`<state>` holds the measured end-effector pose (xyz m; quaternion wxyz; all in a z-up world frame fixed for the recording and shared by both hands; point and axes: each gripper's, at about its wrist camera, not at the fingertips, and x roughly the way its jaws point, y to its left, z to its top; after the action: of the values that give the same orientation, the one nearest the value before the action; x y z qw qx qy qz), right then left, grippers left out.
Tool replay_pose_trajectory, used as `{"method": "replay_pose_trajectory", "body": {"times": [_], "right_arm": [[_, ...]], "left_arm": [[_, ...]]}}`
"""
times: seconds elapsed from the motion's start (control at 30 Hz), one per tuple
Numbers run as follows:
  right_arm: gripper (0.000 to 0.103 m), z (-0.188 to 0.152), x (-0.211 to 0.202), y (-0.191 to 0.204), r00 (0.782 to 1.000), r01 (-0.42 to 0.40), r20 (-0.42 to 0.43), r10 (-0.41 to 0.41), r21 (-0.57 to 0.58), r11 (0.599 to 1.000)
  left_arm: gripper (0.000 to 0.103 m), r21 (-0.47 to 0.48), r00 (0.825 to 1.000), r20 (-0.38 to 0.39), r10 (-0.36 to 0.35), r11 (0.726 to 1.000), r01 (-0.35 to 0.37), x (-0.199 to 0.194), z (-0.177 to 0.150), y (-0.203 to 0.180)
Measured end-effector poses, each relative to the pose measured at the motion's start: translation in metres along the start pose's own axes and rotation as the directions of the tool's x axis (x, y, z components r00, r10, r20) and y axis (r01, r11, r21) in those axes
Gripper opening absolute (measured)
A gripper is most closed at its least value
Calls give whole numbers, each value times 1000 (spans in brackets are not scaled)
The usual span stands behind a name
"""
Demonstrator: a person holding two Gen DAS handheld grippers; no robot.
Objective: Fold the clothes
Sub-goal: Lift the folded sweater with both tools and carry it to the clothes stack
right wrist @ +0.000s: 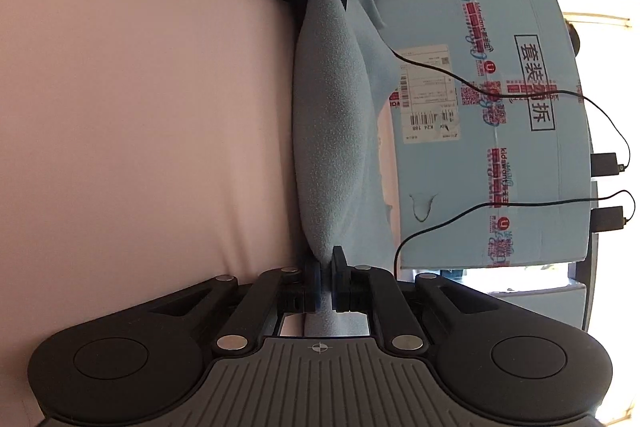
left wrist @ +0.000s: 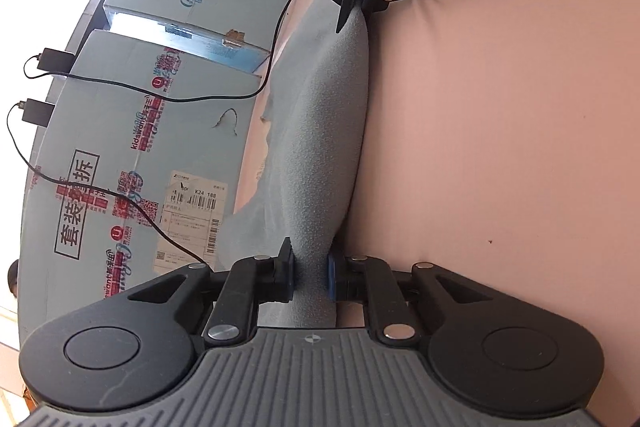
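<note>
Your left gripper (left wrist: 311,277) sits closest to the lens, and its black and blue pads are squeezed tight on one end of the soft grey-blue fleece garment (left wrist: 324,131). Your right gripper (right wrist: 325,281) pinches the other end the same way, so both tools are nearly closed on cloth. Big things first: the pale pink bed sheet (left wrist: 500,147) lies on one side of the garment, and the light blue cardboard box with red tape (right wrist: 500,107) stands on the other. The garment stretches in one long bunched band straight from one gripper to the other. Each hand holds its own end, so I think you must move both hands together to fold it.
</note>
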<state>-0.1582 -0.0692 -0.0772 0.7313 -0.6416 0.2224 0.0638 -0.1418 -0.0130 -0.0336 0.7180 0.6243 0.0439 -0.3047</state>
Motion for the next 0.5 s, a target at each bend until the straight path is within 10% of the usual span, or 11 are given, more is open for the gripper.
{"method": "replay_pose_trajectory", "body": {"times": [0.23,0.4,0.5], "right_arm": [[11,3,0,2,1000,19,-10,-20,-38,999],[11,-2,3,2,1000,28,8,-28,-86,996],[11,-6,5,2,999,44,17,-42,-93,995]], "left_arm": [[19,30,1000,-4,15,999,-15,0,0,2],[50,-9,1000,-14,16,1000,-16,4,-2,17],[51,-45,1000,-14,-3,999,2,7,-6,26]]}}
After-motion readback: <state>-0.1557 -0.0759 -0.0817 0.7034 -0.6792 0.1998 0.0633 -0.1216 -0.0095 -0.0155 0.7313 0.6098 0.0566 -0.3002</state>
